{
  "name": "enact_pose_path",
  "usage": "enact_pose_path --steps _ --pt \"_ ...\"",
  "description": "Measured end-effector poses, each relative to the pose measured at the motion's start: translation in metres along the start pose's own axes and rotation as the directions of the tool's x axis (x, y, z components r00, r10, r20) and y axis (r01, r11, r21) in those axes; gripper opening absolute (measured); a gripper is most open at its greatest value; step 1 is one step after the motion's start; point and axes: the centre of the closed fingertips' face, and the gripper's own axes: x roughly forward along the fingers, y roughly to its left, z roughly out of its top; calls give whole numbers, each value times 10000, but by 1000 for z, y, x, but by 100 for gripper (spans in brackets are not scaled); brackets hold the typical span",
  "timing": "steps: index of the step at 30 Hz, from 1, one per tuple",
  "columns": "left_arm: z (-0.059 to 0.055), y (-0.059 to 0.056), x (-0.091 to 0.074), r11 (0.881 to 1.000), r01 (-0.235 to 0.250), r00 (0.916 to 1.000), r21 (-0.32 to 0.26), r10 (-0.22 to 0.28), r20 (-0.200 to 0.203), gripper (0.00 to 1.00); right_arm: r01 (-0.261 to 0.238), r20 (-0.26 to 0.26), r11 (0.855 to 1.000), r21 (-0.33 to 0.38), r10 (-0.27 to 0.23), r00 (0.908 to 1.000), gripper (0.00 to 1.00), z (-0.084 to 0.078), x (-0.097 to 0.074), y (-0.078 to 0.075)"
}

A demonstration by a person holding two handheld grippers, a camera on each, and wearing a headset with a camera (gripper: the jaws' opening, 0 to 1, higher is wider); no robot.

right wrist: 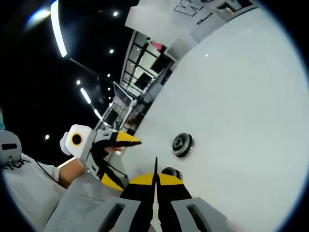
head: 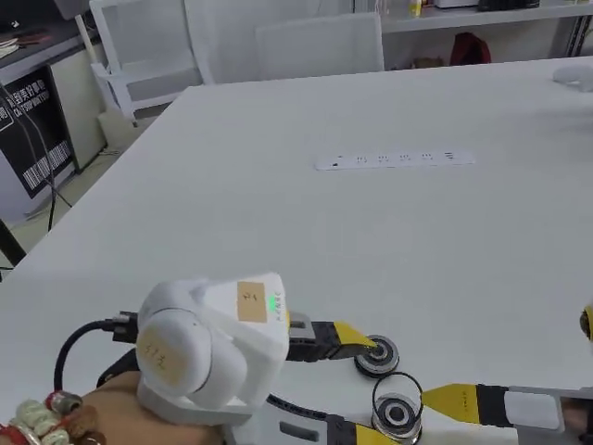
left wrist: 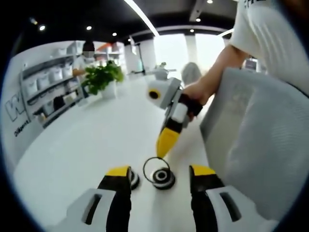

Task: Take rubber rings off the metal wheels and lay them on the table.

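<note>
Two small metal wheels sit on the white table point(head: 306, 232). One wheel point(head: 377, 357) point(right wrist: 182, 144) wears its black rubber ring and lies by one yellow jaw of my left gripper point(head: 371, 387) point(left wrist: 161, 171), which is open. The other wheel point(head: 397, 414) point(left wrist: 163, 178) lies between those open jaws. A thin black rubber ring point(head: 397, 374) point(left wrist: 144, 170) stands tilted over this wheel. My right gripper point(head: 431, 400) point(right wrist: 155, 180) is shut on the ring's edge, and the ring point(right wrist: 155, 166) shows edge-on between its jaws.
A white power strip point(head: 396, 159) lies across the middle of the table. White chairs and shelving point(head: 139, 56) stand beyond the far edge, and a black cabinet point(head: 32, 130) is at the left. A potted plant point(left wrist: 101, 77) stands farther along the table.
</note>
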Motion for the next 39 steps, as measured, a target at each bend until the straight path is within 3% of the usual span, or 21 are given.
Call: enact_pose_path --steps 3,7,12,18,20,33,39 --pt "5 5 -7 9993 -35 9997 -360 43 224 55 123 23 9997 -220 -122 9999 0 2 -1 0" --pt "8 9 -15 9994 -168 9995 -307 177 280 64 147 -42 9994 -320 -149 9999 0 3 -3 3" --pt "11 12 -22 9981 -238 9989 -573 261 394 68 279 15 9974 -664 -279 9996 0 9 -5 8" --pt "21 13 -34 9971 -461 9966 -598 500 654 74 210 -73 9935 -1119 -219 9997 0 13 -5 22" --pt "21 17 -43 9948 -733 9938 -704 788 784 75 185 -58 9917 -1274 -194 9998 0 16 -6 27" --pt "-4 10 -75 9836 -1522 9862 -968 1576 500 75 14 -42 9868 -1617 -21 10000 0 25 -3 48" --pt "-20 10 -95 9606 -2182 9710 -1723 2314 606 76 -35 -209 9819 -1896 -4 9998 0 26 3 55"
